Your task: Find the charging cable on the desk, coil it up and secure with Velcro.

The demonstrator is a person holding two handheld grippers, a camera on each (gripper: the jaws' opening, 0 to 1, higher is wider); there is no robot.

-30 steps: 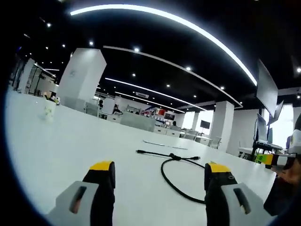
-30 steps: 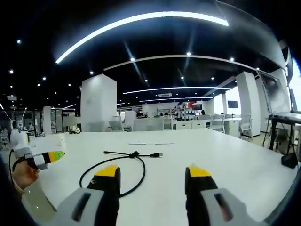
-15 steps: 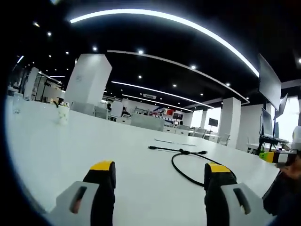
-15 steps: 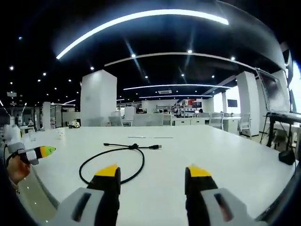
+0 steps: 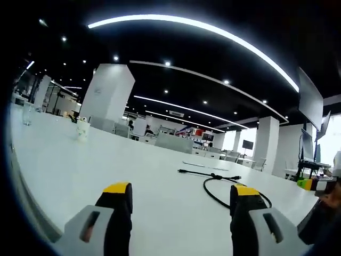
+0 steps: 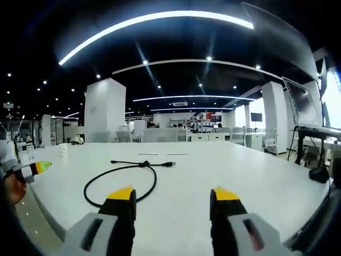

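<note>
Both released, jaws apart: left gripper [image 5: 178,194], right gripper [image 6: 173,196], low over white bench [image 6: 224,170]. Black charging cable [image 6: 121,176] lies looped on the bench ahead, untouched. Open-plan office, white pillar [image 6: 104,111], curved ceiling light strips [image 6: 154,21], small cup [image 5: 82,129] far left.

Black charging cable [image 6: 120,176] lying loose on white desk [image 6: 224,170], one open loop with crossed ends and a knot-like tie at the crossing, left of centre; right of centre [image 5: 224,184] in left gripper view
</note>
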